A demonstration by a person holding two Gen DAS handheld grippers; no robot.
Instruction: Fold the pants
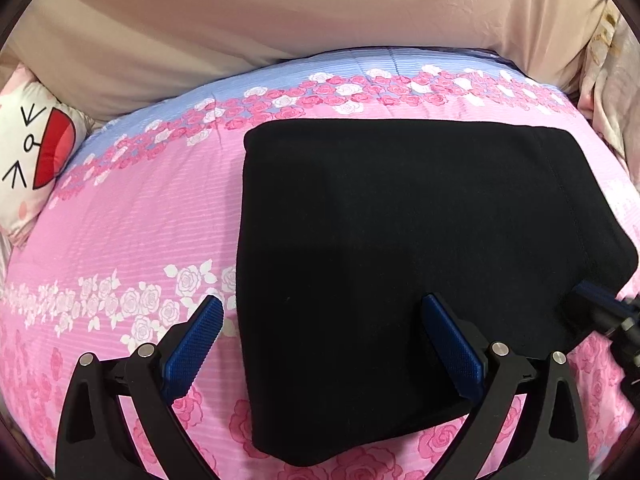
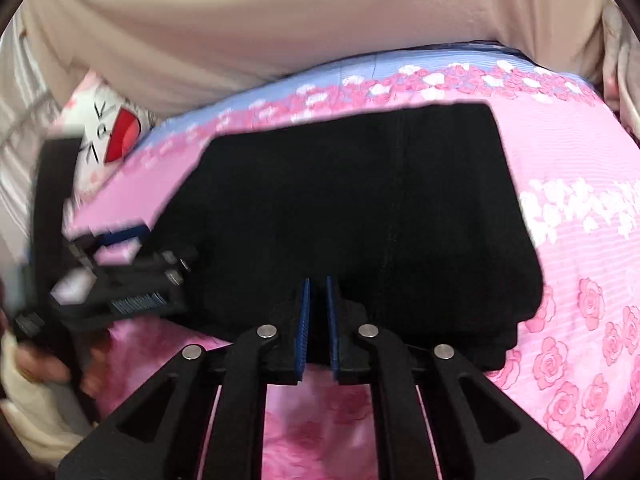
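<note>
Black pants (image 1: pixel 400 260) lie folded into a thick rectangle on a pink rose-print bedspread (image 1: pixel 120 240). My left gripper (image 1: pixel 322 308) is open, its blue pads spread over the pants' near left edge, holding nothing. In the right wrist view the pants (image 2: pixel 360 208) fill the middle. My right gripper (image 2: pixel 317 288) is shut on the near edge of the folded pants, black cloth between its blue pads. The right gripper shows at the right edge of the left wrist view (image 1: pixel 600 308). The left gripper shows blurred at the left of the right wrist view (image 2: pixel 120 264).
A beige padded headboard (image 1: pixel 280 20) runs along the far side of the bed. A white cartoon-face pillow (image 1: pixel 32 160) lies at the far left. A blue strip of the bedspread (image 1: pixel 320 68) borders the headboard. Pale cloth (image 1: pixel 612 92) hangs at the right.
</note>
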